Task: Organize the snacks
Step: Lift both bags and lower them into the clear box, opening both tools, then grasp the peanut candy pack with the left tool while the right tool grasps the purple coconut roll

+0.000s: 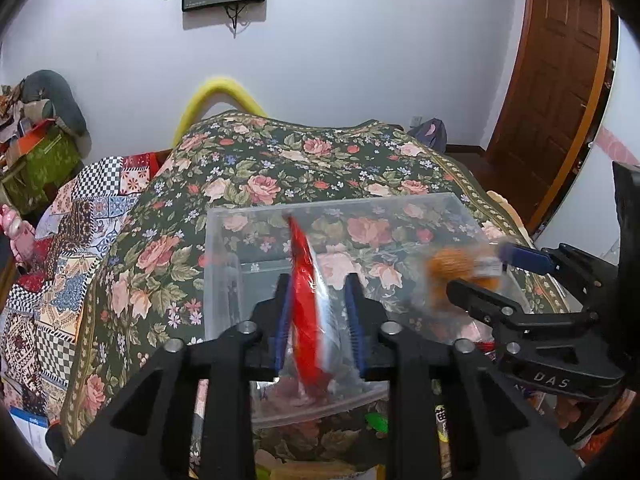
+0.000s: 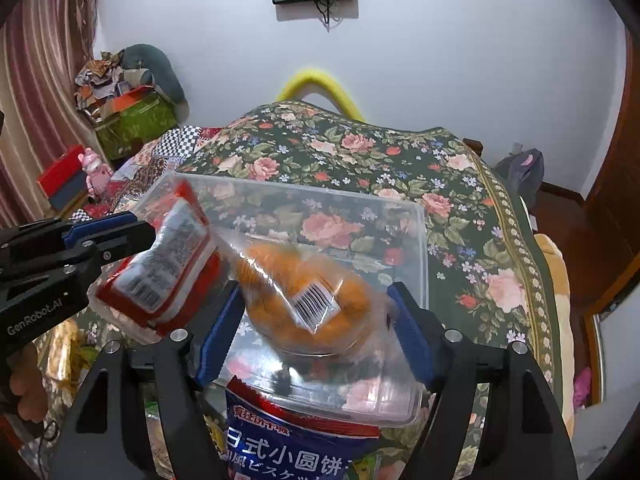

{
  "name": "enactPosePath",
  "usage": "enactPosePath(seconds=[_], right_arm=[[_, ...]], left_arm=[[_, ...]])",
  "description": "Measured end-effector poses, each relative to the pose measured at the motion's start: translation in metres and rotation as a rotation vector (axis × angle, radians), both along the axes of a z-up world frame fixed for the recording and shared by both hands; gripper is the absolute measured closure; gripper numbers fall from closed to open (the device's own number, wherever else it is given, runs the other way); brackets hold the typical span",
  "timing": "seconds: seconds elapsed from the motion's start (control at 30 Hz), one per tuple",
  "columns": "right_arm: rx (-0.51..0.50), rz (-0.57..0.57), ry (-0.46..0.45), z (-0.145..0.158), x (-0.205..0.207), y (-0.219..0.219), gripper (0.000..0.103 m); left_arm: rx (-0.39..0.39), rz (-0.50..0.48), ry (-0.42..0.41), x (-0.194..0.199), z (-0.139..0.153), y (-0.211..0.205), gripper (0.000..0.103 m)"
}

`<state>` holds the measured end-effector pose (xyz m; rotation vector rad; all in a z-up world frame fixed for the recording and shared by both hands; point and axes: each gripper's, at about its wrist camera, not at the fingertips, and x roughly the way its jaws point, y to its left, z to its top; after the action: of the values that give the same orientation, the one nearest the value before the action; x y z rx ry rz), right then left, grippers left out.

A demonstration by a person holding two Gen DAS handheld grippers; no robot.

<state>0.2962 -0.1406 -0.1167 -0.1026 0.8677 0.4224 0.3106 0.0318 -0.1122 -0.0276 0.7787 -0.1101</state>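
Note:
A clear plastic bin (image 1: 224,248) stands on the floral bedspread; it also shows in the right wrist view (image 2: 416,248). My left gripper (image 1: 318,284) is shut on a red and white snack packet (image 1: 306,292), held upright over the bin; the packet also shows in the right wrist view (image 2: 168,264). My right gripper (image 2: 316,300) is shut on a clear bag of orange snacks (image 2: 304,280) with a barcode label, held over the bin. That bag appears at the right of the left wrist view (image 1: 452,268).
A blue biscuit bag (image 2: 288,448) with Chinese print lies in front of the bin. More snack packets (image 1: 442,432) lie near the front edge. The floral bedspread (image 1: 280,160) covers the bed. A wooden door (image 1: 552,80) stands at right.

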Motion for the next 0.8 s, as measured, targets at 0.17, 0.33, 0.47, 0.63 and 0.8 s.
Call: enactPosePath(seconds=[0.17, 0.33, 0.47, 0.63, 0.8], right_arm=[[0.015, -0.001, 0.000, 0.009, -0.004, -0.004, 0.032], [0.021, -0.012, -0.025, 0.022, -0.012, -0.013, 0.031], [0.041, -0.031, -0.043, 0.033, -0.024, -0.027, 0.028], [0.038, -0.059, -0.048, 0.040, -0.041, -0.047, 0.028], [0.017, -0.092, -0.043, 0.037, -0.056, -0.066, 0.028]], left_arm=[[0.019, 0.002, -0.014, -0.008, 0.004, 0.003, 0.061], [0.010, 0.017, -0.054, -0.027, 0.019, 0.014, 0.046], [0.016, 0.033, -0.084, -0.045, 0.032, 0.026, 0.038], [0.022, 0.051, -0.088, -0.070, 0.039, 0.048, 0.030], [0.066, 0.084, -0.038, -0.090, 0.026, 0.070, 0.026]])
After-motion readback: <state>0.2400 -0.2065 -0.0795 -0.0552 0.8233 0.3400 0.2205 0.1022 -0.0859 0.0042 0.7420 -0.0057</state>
